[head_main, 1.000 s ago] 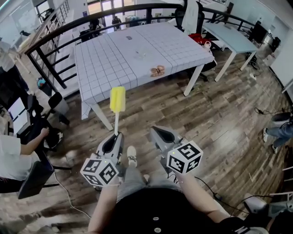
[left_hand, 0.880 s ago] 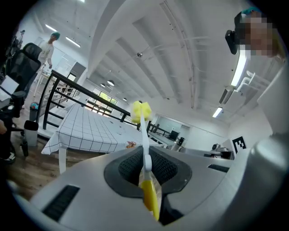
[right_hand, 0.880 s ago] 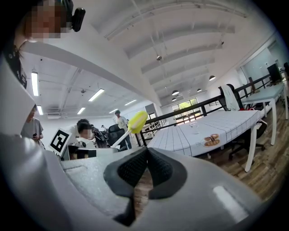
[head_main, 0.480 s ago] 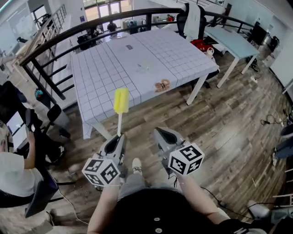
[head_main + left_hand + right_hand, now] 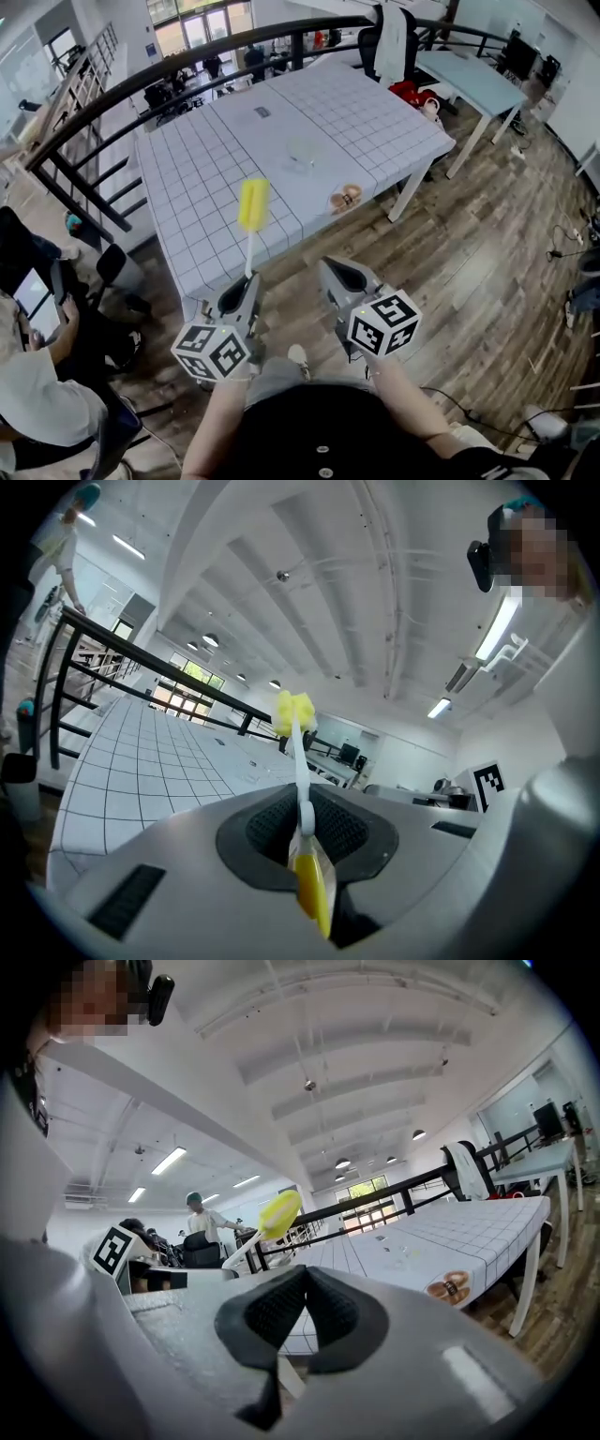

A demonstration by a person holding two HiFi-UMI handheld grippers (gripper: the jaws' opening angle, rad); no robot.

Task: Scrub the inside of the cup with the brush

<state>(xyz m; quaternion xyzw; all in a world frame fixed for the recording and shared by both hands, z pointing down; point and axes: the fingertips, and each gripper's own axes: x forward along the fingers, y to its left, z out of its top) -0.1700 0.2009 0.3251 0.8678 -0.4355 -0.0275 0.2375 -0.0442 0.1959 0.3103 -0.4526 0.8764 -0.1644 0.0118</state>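
Note:
A brush with a yellow sponge head [image 5: 253, 204] and a white handle stands up from my left gripper [image 5: 246, 284], which is shut on the handle. In the left gripper view the handle [image 5: 302, 799] is pinched between the pads of that gripper [image 5: 302, 832], and its yellow end sticks out toward the camera. My right gripper [image 5: 337, 272] is shut with nothing in it, and its pads meet [image 5: 302, 1279]. A clear cup [image 5: 302, 153] stands on the white checked table [image 5: 206, 178], well ahead of both grippers. The brush head [image 5: 279, 1213] also shows in the right gripper view.
A brown ring-shaped object [image 5: 345, 199] lies near the table's front edge, and a small dark item [image 5: 262, 112] farther back. A black railing [image 5: 187, 66] runs behind the table. A seated person [image 5: 37, 394] is at the left. A second table [image 5: 469, 80] stands at the right.
Both grippers and the brush have been carried forward toward the checked table. The table's front edge is now much nearer, just ahead of the jaws. Both grips are unchanged.

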